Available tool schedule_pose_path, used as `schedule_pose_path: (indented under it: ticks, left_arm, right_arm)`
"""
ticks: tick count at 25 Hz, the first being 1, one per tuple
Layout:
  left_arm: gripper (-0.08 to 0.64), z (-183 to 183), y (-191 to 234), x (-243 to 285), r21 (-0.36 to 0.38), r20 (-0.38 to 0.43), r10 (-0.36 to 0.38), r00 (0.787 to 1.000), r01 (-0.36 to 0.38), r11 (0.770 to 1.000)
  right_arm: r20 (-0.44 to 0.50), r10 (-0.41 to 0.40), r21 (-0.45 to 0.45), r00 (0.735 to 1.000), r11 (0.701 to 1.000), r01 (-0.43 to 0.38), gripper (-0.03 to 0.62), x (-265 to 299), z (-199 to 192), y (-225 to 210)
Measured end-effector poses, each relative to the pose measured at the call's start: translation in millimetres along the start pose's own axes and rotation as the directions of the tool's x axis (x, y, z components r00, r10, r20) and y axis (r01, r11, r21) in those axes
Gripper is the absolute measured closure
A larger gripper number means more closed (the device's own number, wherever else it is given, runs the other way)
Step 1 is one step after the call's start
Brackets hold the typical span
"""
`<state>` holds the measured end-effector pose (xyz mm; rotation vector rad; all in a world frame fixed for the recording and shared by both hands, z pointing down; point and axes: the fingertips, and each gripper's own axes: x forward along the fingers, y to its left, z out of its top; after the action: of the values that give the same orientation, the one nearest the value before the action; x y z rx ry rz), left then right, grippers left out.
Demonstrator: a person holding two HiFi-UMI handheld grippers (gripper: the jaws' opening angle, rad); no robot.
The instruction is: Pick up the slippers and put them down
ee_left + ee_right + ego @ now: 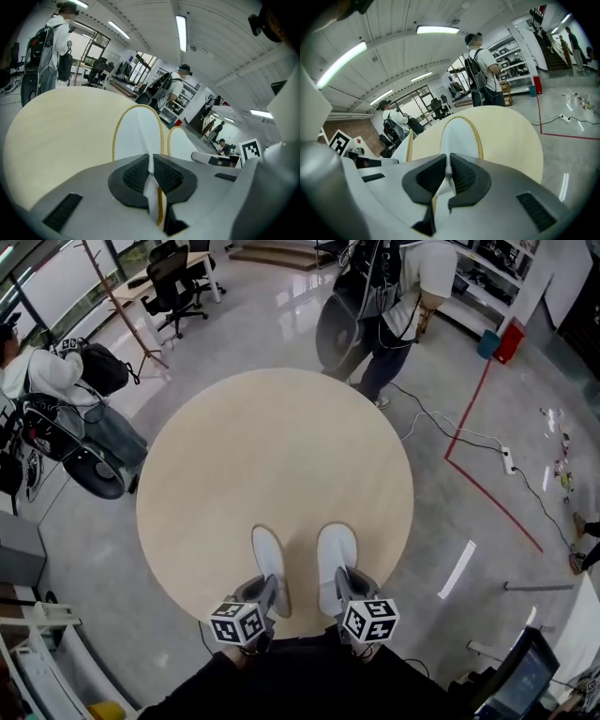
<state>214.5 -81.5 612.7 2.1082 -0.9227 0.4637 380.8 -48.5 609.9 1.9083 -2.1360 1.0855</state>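
Two white slippers lie side by side at the near edge of the round wooden table [272,456]. My left gripper [266,598] is shut on the heel rim of the left slipper [270,563], whose white sole with a tan edge [138,133] stretches out ahead of the jaws. My right gripper [341,592] is shut on the heel rim of the right slipper [335,563]; its sole [459,136] points away over the table. In each gripper view a thin white fold is pinched between the black pads [140,176] [460,174]. The other slipper [180,143] shows beside the left one.
A person with a backpack [389,296] stands beyond the table's far edge. Another person [47,381] stands at the left by a wheeled case [94,470]. Cables and a power strip [506,460] lie on the floor at the right, by red tape lines.
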Motion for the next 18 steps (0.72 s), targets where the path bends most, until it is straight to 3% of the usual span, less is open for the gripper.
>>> schedule_pose_path:
  ticks: [7, 18]
  left_arm:
    - [0.518, 11.4, -30.1, 53.3, -0.014, -0.011, 0.043, 0.999, -0.044, 0.999]
    - [0.518, 17.4, -61.2, 132.1, -0.002, -0.061, 0.037, 0.997, -0.037, 0.999]
  right_arm:
    - [-0.036, 0.044, -0.010, 0.998, 0.999, -0.044, 0.558, 16.5, 33.5, -53.0]
    - [-0.082, 0.037, 0.025, 0.996, 0.999, -0.035, 0.558, 39.4, 51.6, -122.0]
